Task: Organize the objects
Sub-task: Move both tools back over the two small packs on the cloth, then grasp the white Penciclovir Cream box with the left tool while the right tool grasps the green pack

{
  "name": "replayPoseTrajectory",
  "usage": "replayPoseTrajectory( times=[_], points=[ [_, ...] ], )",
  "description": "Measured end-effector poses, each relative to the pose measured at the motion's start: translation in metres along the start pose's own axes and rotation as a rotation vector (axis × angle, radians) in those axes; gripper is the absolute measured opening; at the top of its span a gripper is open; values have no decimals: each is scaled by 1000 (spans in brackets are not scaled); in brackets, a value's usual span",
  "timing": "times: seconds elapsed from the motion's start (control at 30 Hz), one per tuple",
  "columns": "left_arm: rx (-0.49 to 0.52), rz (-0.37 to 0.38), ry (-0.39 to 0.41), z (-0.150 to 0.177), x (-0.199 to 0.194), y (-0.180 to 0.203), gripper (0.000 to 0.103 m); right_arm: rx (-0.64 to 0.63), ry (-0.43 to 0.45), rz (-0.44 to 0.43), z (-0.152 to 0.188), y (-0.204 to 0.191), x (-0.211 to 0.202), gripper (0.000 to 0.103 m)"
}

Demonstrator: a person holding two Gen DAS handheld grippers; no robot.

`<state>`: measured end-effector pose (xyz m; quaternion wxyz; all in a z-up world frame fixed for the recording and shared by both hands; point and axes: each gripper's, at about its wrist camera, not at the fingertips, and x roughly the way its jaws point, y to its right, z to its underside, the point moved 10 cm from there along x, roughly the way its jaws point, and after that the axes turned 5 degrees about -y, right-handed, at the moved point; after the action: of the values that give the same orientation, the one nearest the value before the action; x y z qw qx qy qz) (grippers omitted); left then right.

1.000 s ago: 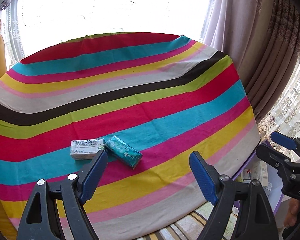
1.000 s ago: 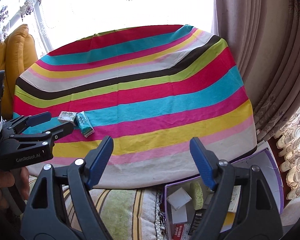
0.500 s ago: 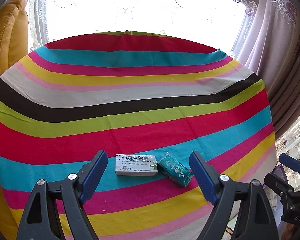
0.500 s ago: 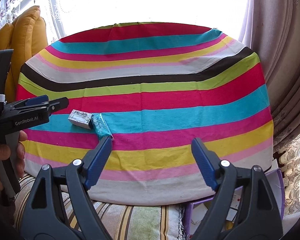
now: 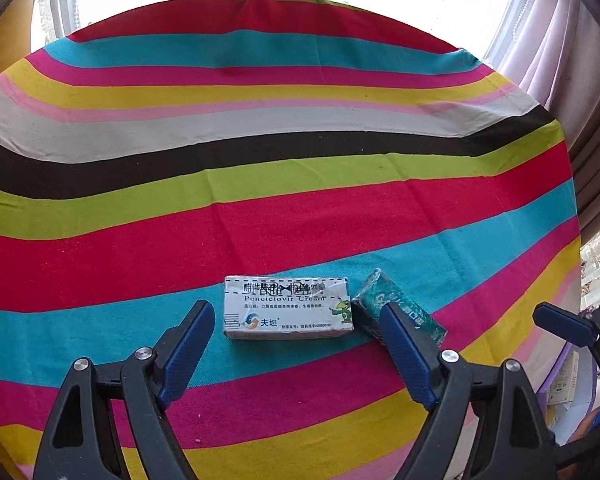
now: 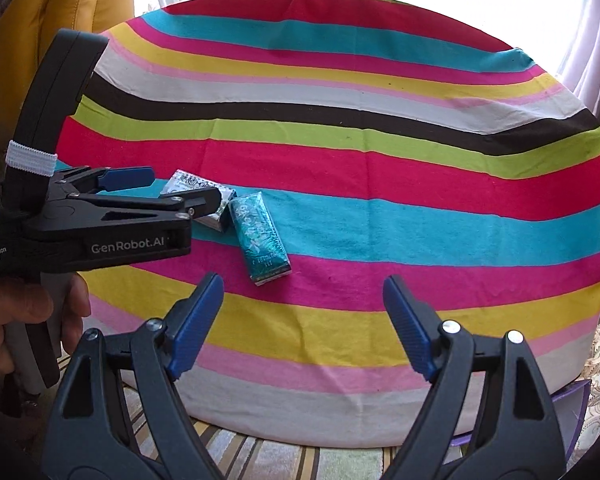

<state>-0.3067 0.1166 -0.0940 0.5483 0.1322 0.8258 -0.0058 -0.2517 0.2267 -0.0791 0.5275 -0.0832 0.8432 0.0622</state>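
Left hand-held gripper (image 5: 296, 322) angled down, jaws apart over white box (image 5: 288, 307), right hand-held gripper (image 6: 303, 307) apart, empty

A white cream box (image 5: 288, 307) with blue and black print and a green cartoon figure lies flat on the teal stripe of the cloth, its long side running across between the left jaws, just beyond their tips. Just beside its right end lies a teal packet (image 5: 396, 308), angled, partly hidden behind the left gripper's right jaw.
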Motion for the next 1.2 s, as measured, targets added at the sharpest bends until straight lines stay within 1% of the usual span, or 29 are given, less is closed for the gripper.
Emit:
replayPoseTrajectory(
  times=[0.13, 0.27, 0.43, 0.53, 0.6, 0.77, 0.83, 0.9, 0.93, 0.97, 1.0, 1.03, 1.1, 1.13, 1.2],
  points=[
    [11, -16, -34, 4, 17, -2, 86, -36, -41, -8, 3, -9, 20, 84],
    [12, -27, -55, 5, 28, -7, 86, -52, -51, -28, 1, -13, 32, 84],
    [35, -42, -40, 2, 30, -8, 86, -66, -62, -32, -5, -15, 46, 84],
    [44, -73, -29, 2, 28, -14, 76, -67, -60, -46, -10, -18, 50, 84],
    [29, -71, -27, 2, 26, -19, 77, -74, -64, -46, -13, -19, 54, 84],
    [-19, -103, -12, 5, 21, -40, 76, -80, -47, -42, -20, -22, 62, 83],
    [-35, -111, -5, 8, 19, -47, 76, -67, -53, -40, -21, -20, 65, 78],
    [-53, -105, -4, 11, 17, -51, 76, -53, -56, -42, -22, -18, 68, 68],
    [-57, -106, 0, 13, 16, -52, 76, -48, -61, -37, -21, -17, 70, 66],
    [-59, -106, 1, 13, 17, -51, 76, -45, -68, -35, -21, -17, 72, 61],
    [-60, -104, 3, 15, 16, -51, 76, -47, -73, -33, -20, -17, 74, 53],
    [-61, -101, 5, 17, 15, -50, 76, -53, -69, -22, -19, -17, 75, 51],
    [-60, -97, 4, 20, 14, -48, 76, -60, -60, -19, -18, -17, 72, 39],
    [-59, -94, 4, 22, 13, -46, 76, -58, -64, -14, -17, -17, 70, 37],
    [-54, -89, 7, 24, 11, -42, 76, -56, -66, -4, -14, -16, 68, 37]
  ],
)
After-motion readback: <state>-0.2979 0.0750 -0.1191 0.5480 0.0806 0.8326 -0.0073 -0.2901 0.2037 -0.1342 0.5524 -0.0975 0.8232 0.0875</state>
